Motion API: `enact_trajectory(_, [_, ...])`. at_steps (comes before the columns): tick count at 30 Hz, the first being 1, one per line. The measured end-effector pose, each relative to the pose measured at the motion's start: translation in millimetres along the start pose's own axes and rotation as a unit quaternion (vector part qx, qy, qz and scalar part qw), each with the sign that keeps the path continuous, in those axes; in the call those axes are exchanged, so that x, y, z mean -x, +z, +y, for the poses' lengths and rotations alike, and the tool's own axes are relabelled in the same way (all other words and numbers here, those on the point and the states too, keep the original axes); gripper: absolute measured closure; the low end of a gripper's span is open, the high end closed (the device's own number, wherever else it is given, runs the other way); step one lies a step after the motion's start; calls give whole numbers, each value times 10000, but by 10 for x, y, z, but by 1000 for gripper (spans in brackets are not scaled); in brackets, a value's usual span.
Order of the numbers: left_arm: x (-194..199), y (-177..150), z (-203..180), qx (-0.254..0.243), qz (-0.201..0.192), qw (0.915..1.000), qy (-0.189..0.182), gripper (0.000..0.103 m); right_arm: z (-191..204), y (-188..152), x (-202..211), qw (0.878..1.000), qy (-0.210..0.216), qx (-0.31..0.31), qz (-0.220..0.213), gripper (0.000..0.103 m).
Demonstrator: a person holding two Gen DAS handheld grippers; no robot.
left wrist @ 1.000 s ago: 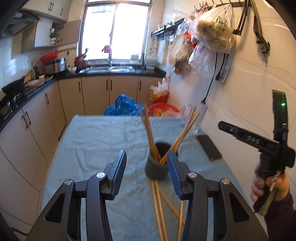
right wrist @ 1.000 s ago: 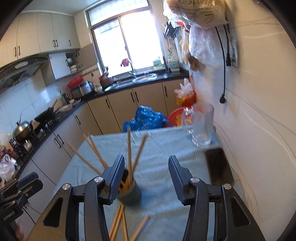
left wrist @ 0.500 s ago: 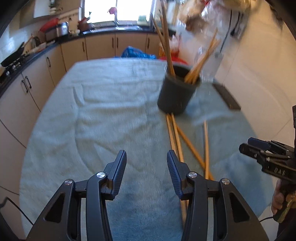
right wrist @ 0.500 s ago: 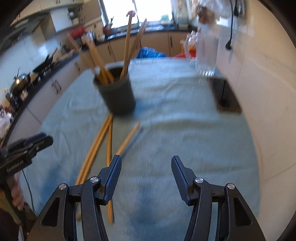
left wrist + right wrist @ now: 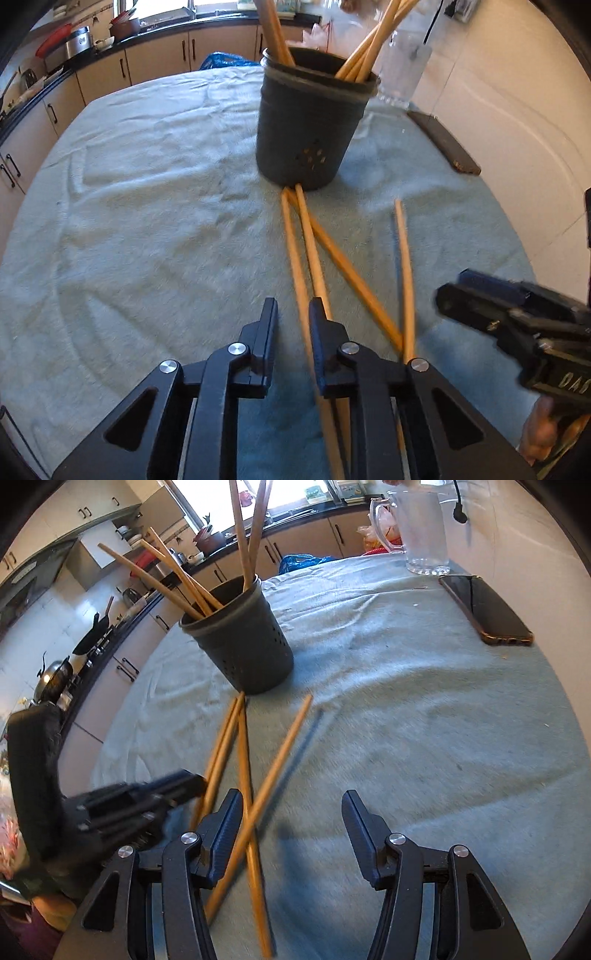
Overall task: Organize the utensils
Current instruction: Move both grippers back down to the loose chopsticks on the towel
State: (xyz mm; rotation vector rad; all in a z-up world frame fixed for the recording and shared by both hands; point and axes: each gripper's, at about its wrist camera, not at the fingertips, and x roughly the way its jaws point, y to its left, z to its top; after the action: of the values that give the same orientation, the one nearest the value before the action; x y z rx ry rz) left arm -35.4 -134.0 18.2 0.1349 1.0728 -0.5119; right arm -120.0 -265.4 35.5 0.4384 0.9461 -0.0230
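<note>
A second ago both my claws were up high with the dark utensil holder (image 5: 312, 125) small and low ahead; now I have dropped close to the table and the loose chopsticks (image 5: 314, 254) fill the lower part of each view. My left gripper (image 5: 292, 317) stood with a wide gap then; its jaws are closing now and sit narrow, and the chopstick passing between the tips is not clearly pinched, so I count nothing held. My right gripper (image 5: 291, 808) has kept about the same medium gap, with only the grey-green cloth (image 5: 424, 738) between its jaws and nothing gripped. The only writing I can make out is a few white letters on the side of my right claw in the left view, reading roughly "DAC", partly cut off. Four chopsticks lie flat on the cloth, long axes running from the holder's base back towards me, two close together and two crossing near my claws. More stand upright and splayed in the holder. A phone (image 5: 485, 609) and a clear jug (image 5: 424, 531) sit beyond.
</note>
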Motion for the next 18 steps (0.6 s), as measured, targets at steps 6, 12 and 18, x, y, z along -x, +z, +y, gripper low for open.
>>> enact_trajectory(6, [-77, 64, 65, 240, 28, 9997, -56, 96, -2, 150, -295, 9997, -142, -115, 171, 76])
enact_trajectory(12, [18, -35, 271, 467, 67, 9989, 47, 96, -74, 207, -316, 9993, -240, -228, 146, 89])
enact_trajectory(18, [121, -185, 359, 535, 267, 9982, -64, 96, -188, 139, -239, 9990, -257, -242, 258, 93])
